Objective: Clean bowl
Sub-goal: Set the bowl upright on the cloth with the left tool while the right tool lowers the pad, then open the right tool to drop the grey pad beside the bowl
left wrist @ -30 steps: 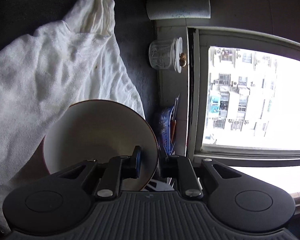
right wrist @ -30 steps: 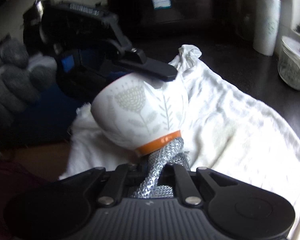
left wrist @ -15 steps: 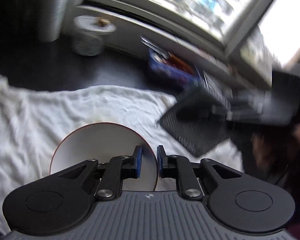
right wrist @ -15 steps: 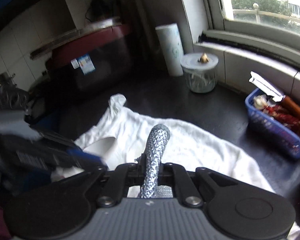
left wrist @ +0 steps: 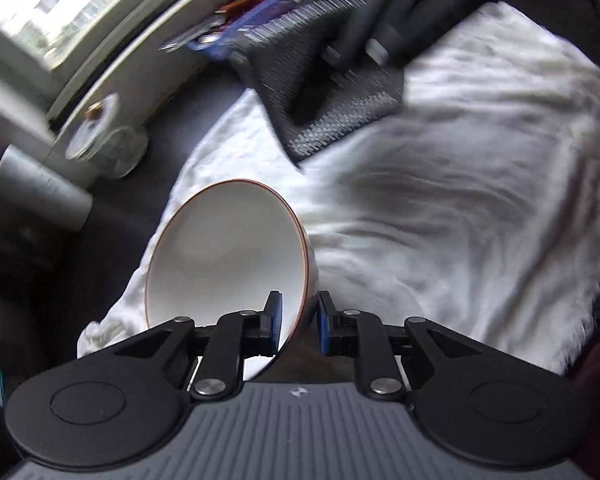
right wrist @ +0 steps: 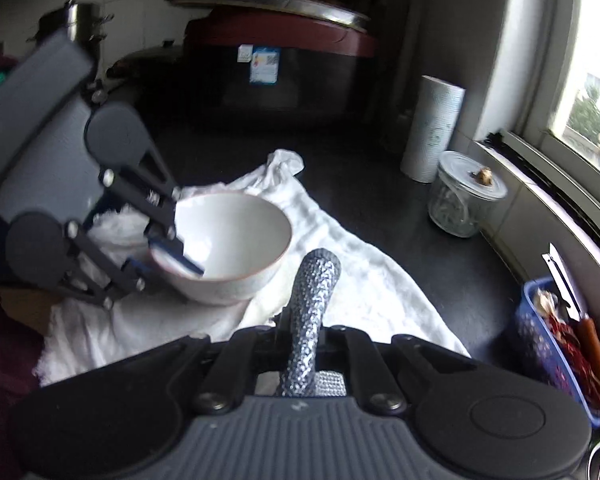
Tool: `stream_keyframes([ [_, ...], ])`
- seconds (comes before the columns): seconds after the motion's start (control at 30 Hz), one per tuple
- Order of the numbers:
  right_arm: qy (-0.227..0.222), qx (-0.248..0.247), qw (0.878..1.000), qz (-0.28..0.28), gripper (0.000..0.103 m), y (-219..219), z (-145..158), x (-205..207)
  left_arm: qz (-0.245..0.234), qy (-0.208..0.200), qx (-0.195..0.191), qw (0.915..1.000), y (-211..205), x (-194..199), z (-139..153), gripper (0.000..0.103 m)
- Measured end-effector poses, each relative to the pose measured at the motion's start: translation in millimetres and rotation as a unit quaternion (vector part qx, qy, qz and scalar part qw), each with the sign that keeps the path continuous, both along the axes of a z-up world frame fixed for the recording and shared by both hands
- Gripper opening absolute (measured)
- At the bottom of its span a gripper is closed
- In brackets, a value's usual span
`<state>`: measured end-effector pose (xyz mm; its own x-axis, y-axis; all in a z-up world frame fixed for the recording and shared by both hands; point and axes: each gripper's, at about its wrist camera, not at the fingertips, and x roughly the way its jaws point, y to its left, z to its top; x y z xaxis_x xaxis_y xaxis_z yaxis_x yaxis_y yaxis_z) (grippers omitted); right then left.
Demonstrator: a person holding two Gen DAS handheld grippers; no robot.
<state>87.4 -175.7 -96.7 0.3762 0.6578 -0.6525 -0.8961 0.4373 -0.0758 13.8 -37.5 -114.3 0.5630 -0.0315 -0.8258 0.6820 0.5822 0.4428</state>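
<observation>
The left gripper (left wrist: 298,318) is clamped on the rim of the white bowl (right wrist: 236,240), holding it upright over the white towel (right wrist: 364,288) on the dark counter (right wrist: 380,200), while the right gripper (right wrist: 305,344) is closed on a silvery scouring cloth (right wrist: 314,304) just beside the bowl.

- No readable text anywhere.
- White-and-blue sticker (right wrist: 265,65) on dark cabinet front (right wrist: 284,80): print too small and blurred to make out.
- Faint markings on paper towel roll (right wrist: 432,132): illegible.
- Small logo mark on gripper body: unreadable.
</observation>
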Motion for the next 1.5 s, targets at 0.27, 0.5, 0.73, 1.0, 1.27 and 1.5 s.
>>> stream_keyframes([
  [0.27, 0.025, -0.044, 0.998, -0.03, 0.062, -17.7, 2.9, -21.0, 0.061, 0.027, -0.111, 0.9916, 18.5, -15.1, 43.8, 0.021],
  [0.5, 0.083, -0.008, 0.991, -0.1, 0.074, -48.7, 20.2, -31.1, 0.105, 0.026, -0.183, 0.9772, 32.3, -15.3, 67.7, 0.021],
  [0.73, 0.189, 0.128, 0.957, -0.177, 0.078, -94.4, 31.1, 10.4, 0.139, 0.038, -0.222, 0.9644, 35.8, -23.0, 71.1, 0.021],
  [1.0, 0.097, -0.078, 0.992, -0.037, 0.063, -37.6, -2.3, -38.9, 0.178, 0.032, -0.23, 0.9563, 40.9, -40.6, 75.9, 0.021],
  [1.27, 0.108, 0.01, 0.993, -0.04, 0.064, -43.5, 46.8, -44.4, 0.187, 0.038, -0.24, 0.9519, 42.5, -50.7, 77.7, 0.021],
  [1.5, 0.116, -0.024, 0.993, 0.023, 0.067, 9.7, 36.4, -13.7, 0.181, 0.038, -0.249, 0.9506, 41.4, -62.8, 80.1, 0.021],
])
